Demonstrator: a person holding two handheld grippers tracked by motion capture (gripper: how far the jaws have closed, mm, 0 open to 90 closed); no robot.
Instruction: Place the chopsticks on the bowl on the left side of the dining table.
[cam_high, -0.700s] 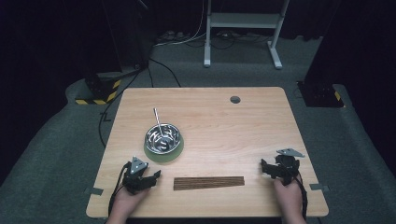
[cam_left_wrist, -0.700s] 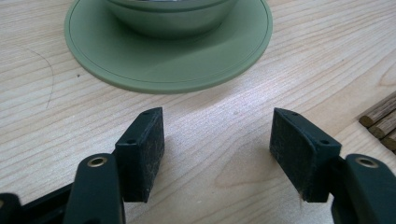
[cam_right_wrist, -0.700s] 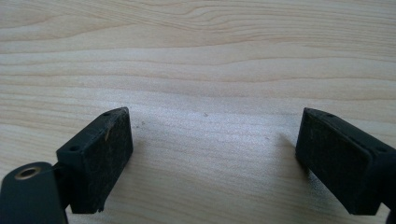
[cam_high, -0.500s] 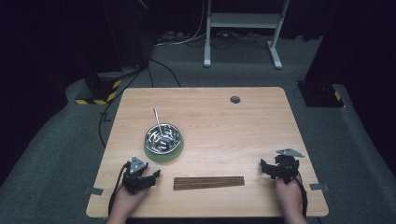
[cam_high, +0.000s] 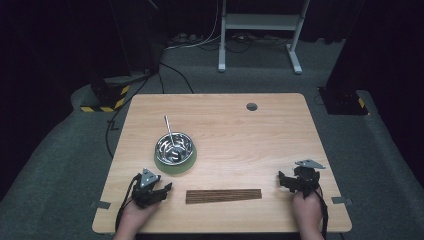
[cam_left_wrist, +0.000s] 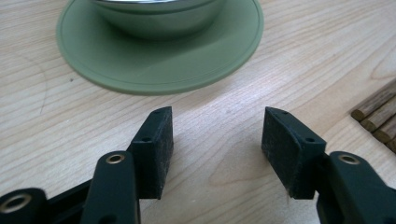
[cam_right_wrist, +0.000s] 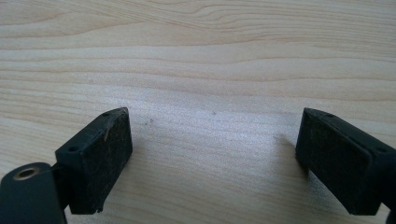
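A steel bowl (cam_high: 174, 146) with a thin metal rod leaning in it sits on a green round mat (cam_high: 175, 164) left of the table's middle. A flat row of dark wooden sticks (cam_high: 223, 195) lies near the front edge. My left gripper (cam_high: 166, 188) rests on the table at the front left, open and empty, just left of the sticks. In the left gripper view the mat (cam_left_wrist: 154, 60) and bowl (cam_left_wrist: 159, 14) lie just beyond the jaws, with the stick ends (cam_left_wrist: 376, 114) at the right. My right gripper (cam_high: 283, 181) rests at the front right, open over bare wood (cam_right_wrist: 210, 84).
The wooden table (cam_high: 240, 130) has a small round grommet hole (cam_high: 251, 106) near its far edge. Cables, a white stand (cam_high: 260, 30) and yellow-black striped floor markers (cam_high: 102, 105) lie on the dark floor beyond the table.
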